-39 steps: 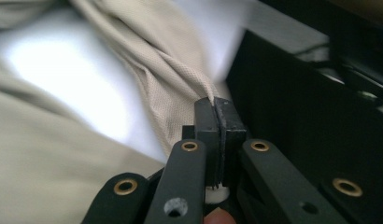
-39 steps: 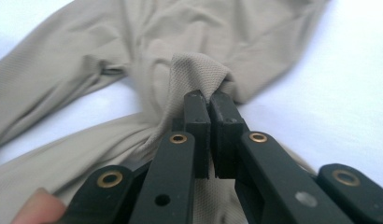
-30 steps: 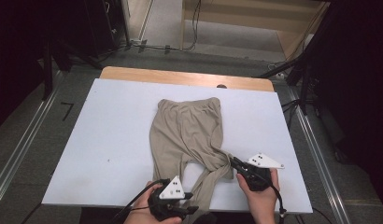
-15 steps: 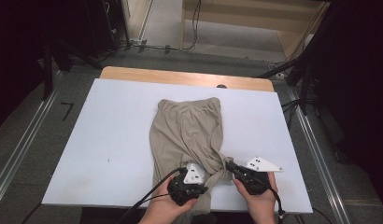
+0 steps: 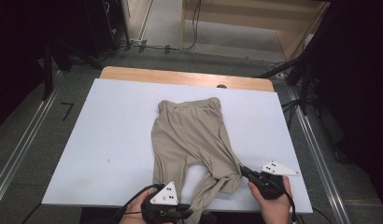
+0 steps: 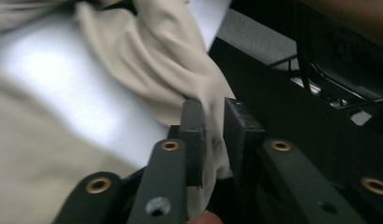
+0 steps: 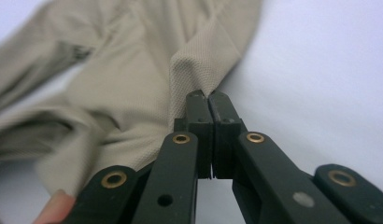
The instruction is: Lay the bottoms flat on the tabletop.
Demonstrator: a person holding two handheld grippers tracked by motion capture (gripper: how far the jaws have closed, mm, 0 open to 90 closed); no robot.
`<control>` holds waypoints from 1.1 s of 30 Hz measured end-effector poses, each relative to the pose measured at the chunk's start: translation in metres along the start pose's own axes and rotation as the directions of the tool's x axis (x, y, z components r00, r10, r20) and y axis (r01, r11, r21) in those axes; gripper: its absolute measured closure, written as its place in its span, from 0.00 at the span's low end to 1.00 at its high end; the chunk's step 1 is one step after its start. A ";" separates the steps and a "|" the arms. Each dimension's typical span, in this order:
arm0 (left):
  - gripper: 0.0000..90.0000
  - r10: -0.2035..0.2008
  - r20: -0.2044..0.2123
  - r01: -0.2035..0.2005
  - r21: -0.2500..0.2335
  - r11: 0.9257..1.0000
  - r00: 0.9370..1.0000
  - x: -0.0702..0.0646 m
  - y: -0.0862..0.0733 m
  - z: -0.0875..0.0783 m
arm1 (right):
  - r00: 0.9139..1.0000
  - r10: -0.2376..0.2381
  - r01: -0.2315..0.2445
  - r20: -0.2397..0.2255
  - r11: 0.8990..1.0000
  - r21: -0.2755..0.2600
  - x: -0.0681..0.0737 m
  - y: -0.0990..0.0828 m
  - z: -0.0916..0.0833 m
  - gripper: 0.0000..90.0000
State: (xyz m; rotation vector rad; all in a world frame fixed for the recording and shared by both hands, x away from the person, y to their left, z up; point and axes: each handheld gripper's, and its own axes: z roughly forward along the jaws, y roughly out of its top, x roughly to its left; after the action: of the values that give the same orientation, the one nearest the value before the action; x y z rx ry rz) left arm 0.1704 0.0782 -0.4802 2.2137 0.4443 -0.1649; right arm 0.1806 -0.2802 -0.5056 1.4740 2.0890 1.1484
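1. In the left gripper view, the jaws of the left gripper (image 6: 212, 128) are seen a little apart, with a fold of the beige trousers (image 6: 147, 60) passing between them. They have just been opening slightly. Cloth fills the gap, yet the pads are not seen pressing it flat.
2. In the right gripper view, the jaws of the right gripper (image 7: 210, 100) are seen brought together, with a pinch of the trousers (image 7: 133, 70) clamped at their tips. The weave of the cloth is shown in detail there, as it is not from above.
3. From the high view, what the gripper views leave out is supplied: the layout. The trousers (image 5: 192, 140) are spread on the white table (image 5: 105, 121), waistband at the far end, legs toward the near edge.
4. In that view the right gripper (image 5: 243, 171) is held at the near right, its tips on the hem of the right leg.
5. The left gripper (image 5: 187, 213) is held at the near edge, just left of the middle, beside the left leg, which runs over the table's near edge. From above, its jaw gap cannot be made out.
6. A wooden strip (image 5: 180, 77) is shown beyond the far edge of the white surface, and metal rails (image 5: 21, 149) along the sides.
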 end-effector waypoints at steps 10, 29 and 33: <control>0.52 -0.067 -0.150 0.062 -0.035 0.997 0.986 0.023 0.023 0.035 | 1.000 0.000 0.000 -0.010 1.000 -0.009 0.001 0.003 0.005 0.64; 0.99 0.072 0.004 -0.072 0.129 0.989 0.997 0.000 0.004 0.030 | 1.000 0.006 -0.007 0.016 0.998 0.063 -0.004 -0.004 0.016 0.92; 0.62 -0.014 -0.060 0.014 -0.005 1.000 0.998 0.019 -0.012 -0.006 | 0.999 0.012 -0.016 0.049 0.997 0.072 -0.004 -0.005 0.015 0.73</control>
State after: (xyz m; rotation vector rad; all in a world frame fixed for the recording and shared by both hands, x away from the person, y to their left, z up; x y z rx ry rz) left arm 0.1835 0.0946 -0.4904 2.2164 0.4922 -0.1053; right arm 0.1891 -0.2782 -0.5195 1.5360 2.1112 1.0409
